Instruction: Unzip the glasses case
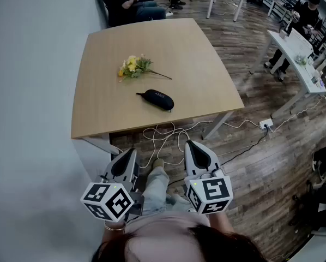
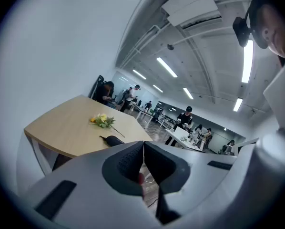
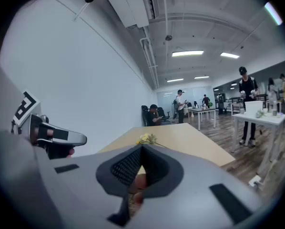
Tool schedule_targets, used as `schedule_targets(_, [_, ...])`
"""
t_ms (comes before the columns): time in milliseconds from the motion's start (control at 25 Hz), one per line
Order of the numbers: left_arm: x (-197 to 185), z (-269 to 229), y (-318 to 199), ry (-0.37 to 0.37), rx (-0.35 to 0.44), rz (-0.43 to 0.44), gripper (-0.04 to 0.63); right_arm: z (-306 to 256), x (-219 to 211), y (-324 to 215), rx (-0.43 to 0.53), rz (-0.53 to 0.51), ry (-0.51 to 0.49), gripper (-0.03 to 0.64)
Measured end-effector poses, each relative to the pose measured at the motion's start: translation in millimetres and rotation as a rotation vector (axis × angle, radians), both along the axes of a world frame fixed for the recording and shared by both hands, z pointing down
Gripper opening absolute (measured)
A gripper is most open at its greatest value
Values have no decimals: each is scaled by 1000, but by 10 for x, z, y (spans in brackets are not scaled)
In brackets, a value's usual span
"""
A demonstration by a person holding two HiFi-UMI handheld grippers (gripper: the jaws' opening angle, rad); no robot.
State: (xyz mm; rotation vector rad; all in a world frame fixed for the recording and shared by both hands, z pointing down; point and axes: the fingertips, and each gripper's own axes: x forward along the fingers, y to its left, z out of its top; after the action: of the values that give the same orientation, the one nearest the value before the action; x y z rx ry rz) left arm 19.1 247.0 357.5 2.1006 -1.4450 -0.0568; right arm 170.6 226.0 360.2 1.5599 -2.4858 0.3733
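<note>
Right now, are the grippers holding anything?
Nothing. The left gripper and right gripper both have jaws shut, empty; the glasses case lies on the table.

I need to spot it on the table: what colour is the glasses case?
The glasses case is black, clearest in the head view.

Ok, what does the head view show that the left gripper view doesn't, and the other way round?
Only the head view: the right tool, held short of the table, and a power strip on the floor. Only the left gripper view: the jaws of the left tool, together with nothing between them, and the ceiling lights. Both: the table, the yellow flowers and the black glasses case lying near them, untouched.
</note>
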Motion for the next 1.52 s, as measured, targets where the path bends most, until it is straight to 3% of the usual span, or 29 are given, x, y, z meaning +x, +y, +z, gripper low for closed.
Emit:
schedule_targets(600, [-84,271,-1128,24,-102,31,0,18,-49,-1036,-12,41,-1,14])
schedule_targets(880, [-68,381,-1595,27,-147,99,12,-33,-123,-1469,-4,58,-40,14])
schedule_targets(1520, [-166,919,-2363,52,-291,225,61,23,-299,-2246,7,154,-1,15])
